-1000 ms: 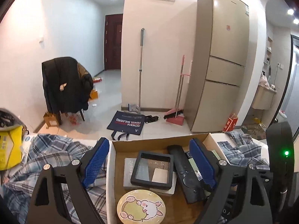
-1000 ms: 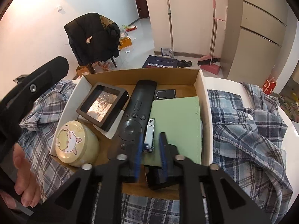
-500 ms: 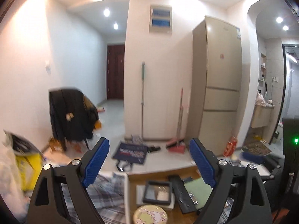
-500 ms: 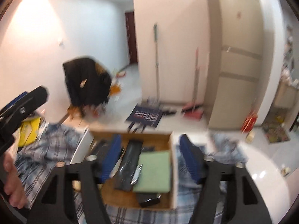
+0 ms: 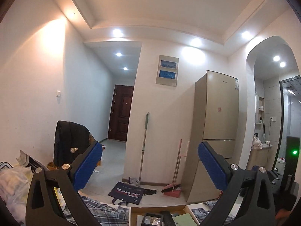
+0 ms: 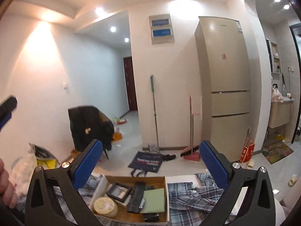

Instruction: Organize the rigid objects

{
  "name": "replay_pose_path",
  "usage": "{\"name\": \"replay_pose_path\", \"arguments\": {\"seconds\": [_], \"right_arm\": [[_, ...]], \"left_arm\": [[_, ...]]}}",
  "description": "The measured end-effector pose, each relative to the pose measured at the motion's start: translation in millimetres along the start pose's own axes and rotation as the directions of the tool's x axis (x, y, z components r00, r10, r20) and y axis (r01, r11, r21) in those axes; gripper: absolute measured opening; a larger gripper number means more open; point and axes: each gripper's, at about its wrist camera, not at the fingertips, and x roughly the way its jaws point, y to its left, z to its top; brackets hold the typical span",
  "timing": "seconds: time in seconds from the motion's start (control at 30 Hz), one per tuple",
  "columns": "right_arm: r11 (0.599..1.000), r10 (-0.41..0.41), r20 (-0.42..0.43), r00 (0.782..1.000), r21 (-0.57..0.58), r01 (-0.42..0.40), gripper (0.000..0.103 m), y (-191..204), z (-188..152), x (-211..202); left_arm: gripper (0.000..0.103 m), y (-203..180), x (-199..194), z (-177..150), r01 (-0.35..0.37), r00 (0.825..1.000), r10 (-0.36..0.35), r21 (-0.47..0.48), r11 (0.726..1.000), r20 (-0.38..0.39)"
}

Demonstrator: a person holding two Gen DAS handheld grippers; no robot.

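Box (image 6: 131, 179) looks packed, so I lift away slowly. My left gripper (image 5: 150, 167) and right gripper (image 6: 151, 166) are opening wide, holding nothing, well above the remote (image 6: 136, 195).

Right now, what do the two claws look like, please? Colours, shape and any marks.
Both look alike. The left claw and the right claw each have two black triangular arms with cut-out holes and silver round screws. The fingers carry bright blue ribbed pads. No cables show.
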Motion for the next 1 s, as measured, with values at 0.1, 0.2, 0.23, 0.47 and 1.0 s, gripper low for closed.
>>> {"name": "replay_pose_path", "arguments": {"seconds": [0.1, 0.2, 0.23, 0.47, 1.0], "right_arm": [[1.000, -0.015, 0.041, 0.999, 0.012, 0.015, 0.103, 2.3, 10.6, -18.9], [1.000, -0.014, 0.077, 0.997, -0.010, 0.015, 0.103, 7.6, 18.1, -43.7], [1.000, -0.015, 0.091, 0.996, -0.019, 0.017, 0.103, 9.9, 18.6, -52.6], [0.998, -0.018, 0.181, 0.983, -0.051, 0.027, 0.103, 23.1, -0.3, -121.0], [0.999, -0.055, 0.166, 0.985, 0.011, 0.054, 0.103, 3.2, -68.1, -149.9]], "left_arm": [[0.103, -7.8, -10.4, 8.0, -0.005, 1.000, 0.005, 0.023, 1.000, 0.027], [0.103, -10.3, -16.8, 12.8, -0.006, 1.000, 0.006, -0.006, 1.000, -0.020], [0.103, -8.4, -19.2, 11.7, 0.001, 0.998, -0.003, -0.031, 1.000, -0.065], [0.103, 6.9, -71.2, -1.1, 0.090, 0.985, -0.102, -0.087, 0.992, -0.140], [0.103, 7.1, -153.5, -78.1, 0.024, 0.999, -0.027, 0.136, 0.990, 0.020]]}}
